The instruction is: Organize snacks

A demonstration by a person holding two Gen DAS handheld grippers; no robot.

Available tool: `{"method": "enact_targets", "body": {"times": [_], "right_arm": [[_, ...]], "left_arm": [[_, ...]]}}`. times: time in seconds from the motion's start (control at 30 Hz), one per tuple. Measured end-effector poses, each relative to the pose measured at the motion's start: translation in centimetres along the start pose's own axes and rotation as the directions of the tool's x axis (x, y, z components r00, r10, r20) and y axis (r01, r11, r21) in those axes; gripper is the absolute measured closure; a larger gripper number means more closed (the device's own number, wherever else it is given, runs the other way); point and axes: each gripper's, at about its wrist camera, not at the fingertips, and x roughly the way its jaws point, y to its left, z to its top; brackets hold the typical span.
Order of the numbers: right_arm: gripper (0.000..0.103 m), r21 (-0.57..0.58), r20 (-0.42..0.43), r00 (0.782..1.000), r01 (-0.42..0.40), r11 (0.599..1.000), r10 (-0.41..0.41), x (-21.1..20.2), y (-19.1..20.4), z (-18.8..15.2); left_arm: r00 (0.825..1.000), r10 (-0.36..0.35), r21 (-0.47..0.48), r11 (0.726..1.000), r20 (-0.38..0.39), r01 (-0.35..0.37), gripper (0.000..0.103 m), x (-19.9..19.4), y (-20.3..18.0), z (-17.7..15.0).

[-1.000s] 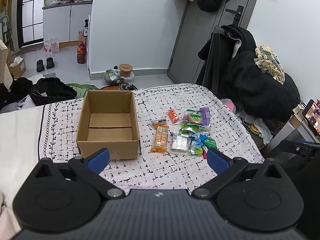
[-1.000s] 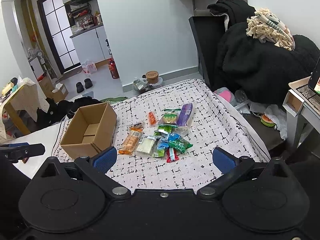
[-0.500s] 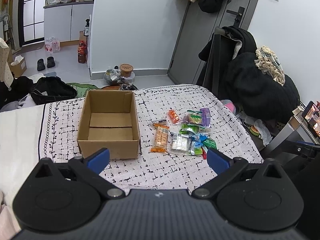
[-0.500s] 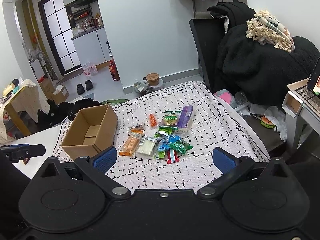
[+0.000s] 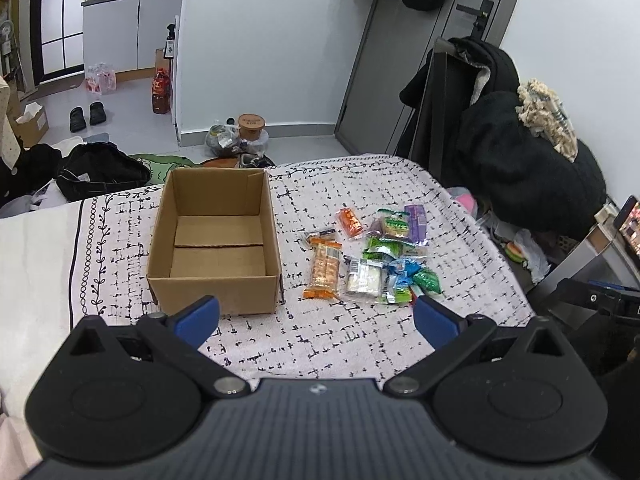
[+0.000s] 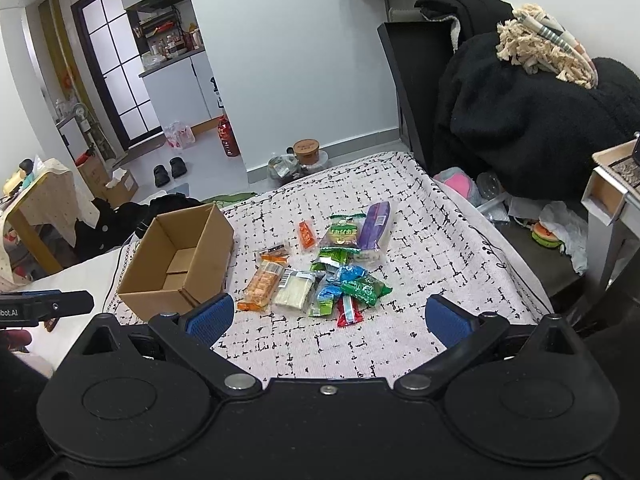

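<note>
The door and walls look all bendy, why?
Left wrist view: the fisheye lens bows the door and rounds off the picture's corners. Right wrist view: same bending on the white wall, yet the snacks at centre look sharp and evenly lit.

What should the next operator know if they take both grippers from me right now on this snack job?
Left gripper: open, holding nothing, above the cloth near the box's front.
Right gripper: open, holding nothing, in front of the snack pile.
Cardboard box: open top, nothing inside, on the patterned cloth.
Snacks: all loose in one pile to the right of the box, including an orange cracker pack, a purple packet and a red stick pack.
Done: nothing packed.
Left: probably move every packet into the box, nearest ones first.
</note>
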Motion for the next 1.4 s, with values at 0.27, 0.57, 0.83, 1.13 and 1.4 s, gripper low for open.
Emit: {"method": "enact_targets", "body": {"times": [0.27,0.57,0.83,1.13,1.4], "right_arm": [[0.0,0.011,-0.034,0.999,0.011,1.0,-0.01,2.5,-0.8,0.0],[0.002,0.04,-0.085,0.996,0.004,0.999,0.0,5.2,-2.0,0.4],[0.005,0.063,-0.136,0.991,0.012,0.998,-0.003,7.8,-2.5,0.8],[0.005,0.087,-0.165,0.986,0.044,0.995,-0.029,10.4,-3.1,1.6],[0.004,0.116,-0.188,0.981,0.07,0.991,-0.047,12.6,-4.2,1.8]], "left_arm": [[0.998,-0.01,0.027,1.0,-0.059,0.012,0.0,4.1,-0.2,0.9],[0.996,-0.037,0.035,0.999,-0.084,0.04,0.0,7.7,-0.5,2.5],[0.989,-0.06,0.067,0.995,-0.133,0.069,0.001,11.1,-0.9,3.3],[0.984,-0.074,0.142,0.985,-0.162,0.098,0.001,14.2,-2.3,4.5],[0.977,-0.1,0.172,0.976,-0.189,0.134,0.001,17.0,-3.3,5.5]]}}
